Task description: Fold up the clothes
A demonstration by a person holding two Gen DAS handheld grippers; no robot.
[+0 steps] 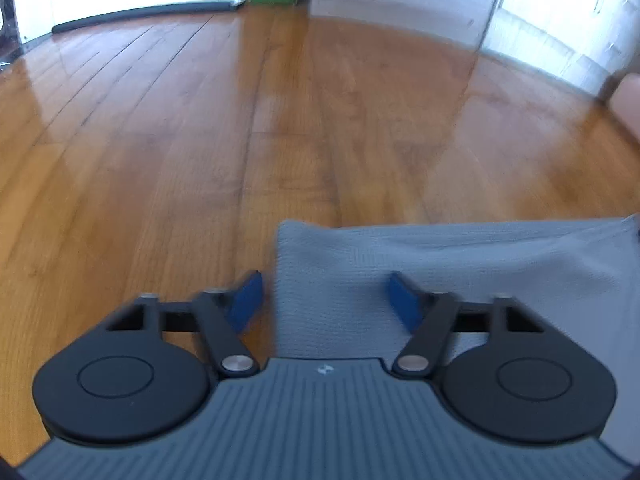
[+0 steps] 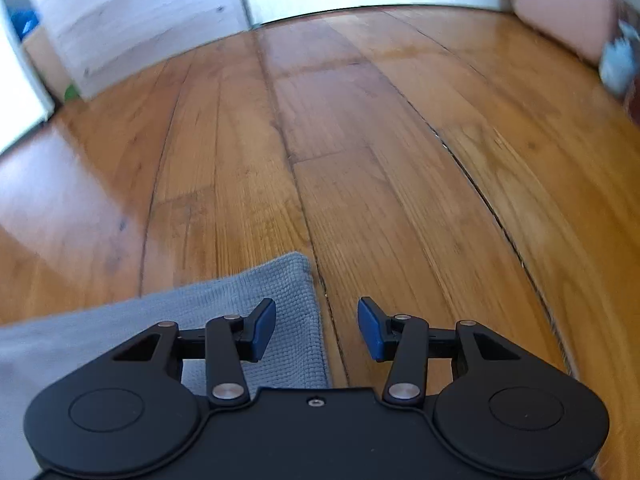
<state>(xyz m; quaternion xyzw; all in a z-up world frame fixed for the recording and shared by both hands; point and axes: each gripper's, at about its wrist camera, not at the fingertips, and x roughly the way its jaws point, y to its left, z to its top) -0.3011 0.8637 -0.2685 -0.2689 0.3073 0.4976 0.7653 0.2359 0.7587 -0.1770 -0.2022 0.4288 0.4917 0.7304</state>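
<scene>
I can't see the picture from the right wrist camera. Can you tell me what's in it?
An open hand-held gripper with blue fingertips hangs just over the right corner of a grey cloth lying flat on a shiny wooden floor. Nothing is held between the jaws.

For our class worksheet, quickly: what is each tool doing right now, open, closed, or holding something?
Left tool: open, holding nothing, over the grey cloth's left edge.
Right tool: open, holding nothing, over the cloth's right edge.
</scene>
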